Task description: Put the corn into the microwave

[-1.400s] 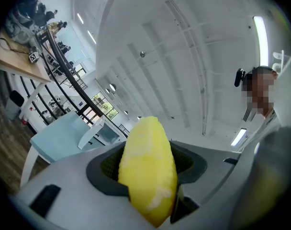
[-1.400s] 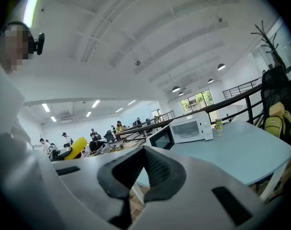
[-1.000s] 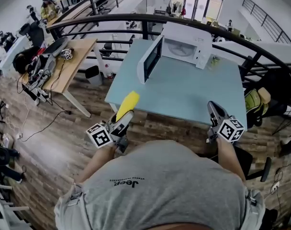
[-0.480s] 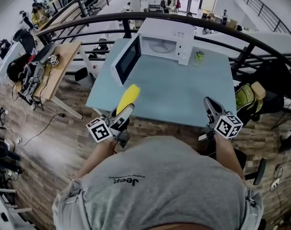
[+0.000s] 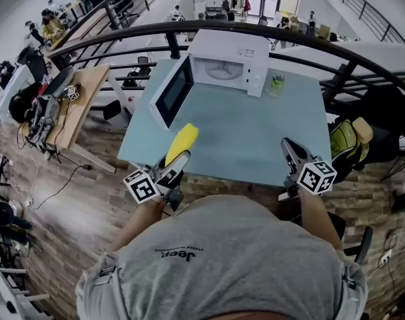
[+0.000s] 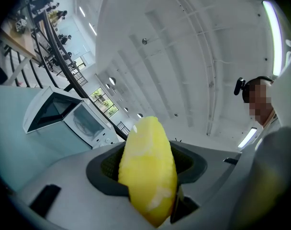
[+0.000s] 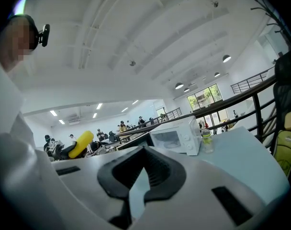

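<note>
Looking first at the containers, we found the white microwave (image 5: pixel 222 69) at the far side of the pale blue table (image 5: pixel 256 139), its door (image 5: pixel 170 99) swung open to the left. Inside the cavity we could see only its round turntable. A small green-lidded jar (image 5: pixel 277 83) stood just beside the microwave's right side; we could not tell what it held.

The corn (image 5: pixel 181 144) was not in the microwave. It was clamped between the jaws of the left gripper (image 5: pixel 177 160), its yellow tip sticking out past them over the near left part of the table, well apart from the open door. The left gripper view showed the dark pads pressed against both sides of the cob. The right gripper (image 5: pixel 289 149) carried nothing, its jaws drawn together with only a sliver of table showing between them.

Compared with a second earlier, the table and microwave sat closer to us in the head view, and both grippers reached further in over the table's near edge. The hold on the corn looked the same, and the door was open as before.
</note>
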`<state>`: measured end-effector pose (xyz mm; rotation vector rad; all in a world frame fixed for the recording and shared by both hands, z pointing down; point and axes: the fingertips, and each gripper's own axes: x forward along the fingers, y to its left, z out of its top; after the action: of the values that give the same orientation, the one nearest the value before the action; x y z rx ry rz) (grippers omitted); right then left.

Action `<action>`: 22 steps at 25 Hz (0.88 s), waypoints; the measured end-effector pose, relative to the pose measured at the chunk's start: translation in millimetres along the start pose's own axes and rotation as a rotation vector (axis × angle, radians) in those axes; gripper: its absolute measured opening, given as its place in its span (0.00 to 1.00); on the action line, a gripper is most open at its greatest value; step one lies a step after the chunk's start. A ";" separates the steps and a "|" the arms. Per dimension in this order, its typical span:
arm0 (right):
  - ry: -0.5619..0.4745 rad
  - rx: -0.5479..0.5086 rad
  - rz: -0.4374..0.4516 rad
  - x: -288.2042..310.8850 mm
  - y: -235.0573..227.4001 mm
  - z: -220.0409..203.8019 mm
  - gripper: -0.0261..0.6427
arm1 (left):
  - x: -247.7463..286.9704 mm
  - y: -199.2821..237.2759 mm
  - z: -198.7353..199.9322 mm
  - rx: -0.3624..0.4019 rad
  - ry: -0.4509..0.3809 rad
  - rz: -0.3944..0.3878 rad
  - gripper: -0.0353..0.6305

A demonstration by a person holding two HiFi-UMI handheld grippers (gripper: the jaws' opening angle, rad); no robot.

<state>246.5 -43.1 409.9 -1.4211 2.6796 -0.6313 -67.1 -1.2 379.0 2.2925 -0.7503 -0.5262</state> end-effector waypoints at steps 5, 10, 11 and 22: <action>0.010 -0.017 -0.023 41.3 1.5 3.4 0.07 | 6.2 37.0 16.5 0.004 0.025 -0.018 0.42; 0.014 -0.037 -0.058 98.0 11.8 17.0 0.07 | 22.5 81.5 59.3 0.030 0.065 -0.073 0.42; 0.011 -0.040 -0.070 107.5 12.2 20.6 0.07 | 27.9 90.2 67.8 0.030 0.077 -0.088 0.42; 0.013 -0.038 -0.197 207.9 19.7 48.6 0.07 | 67.8 155.7 146.6 0.061 0.181 -0.242 0.42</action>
<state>121.8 -216.1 389.1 -1.7118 2.5947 -0.6065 -153.0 -208.4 373.3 2.4639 -0.4089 -0.3997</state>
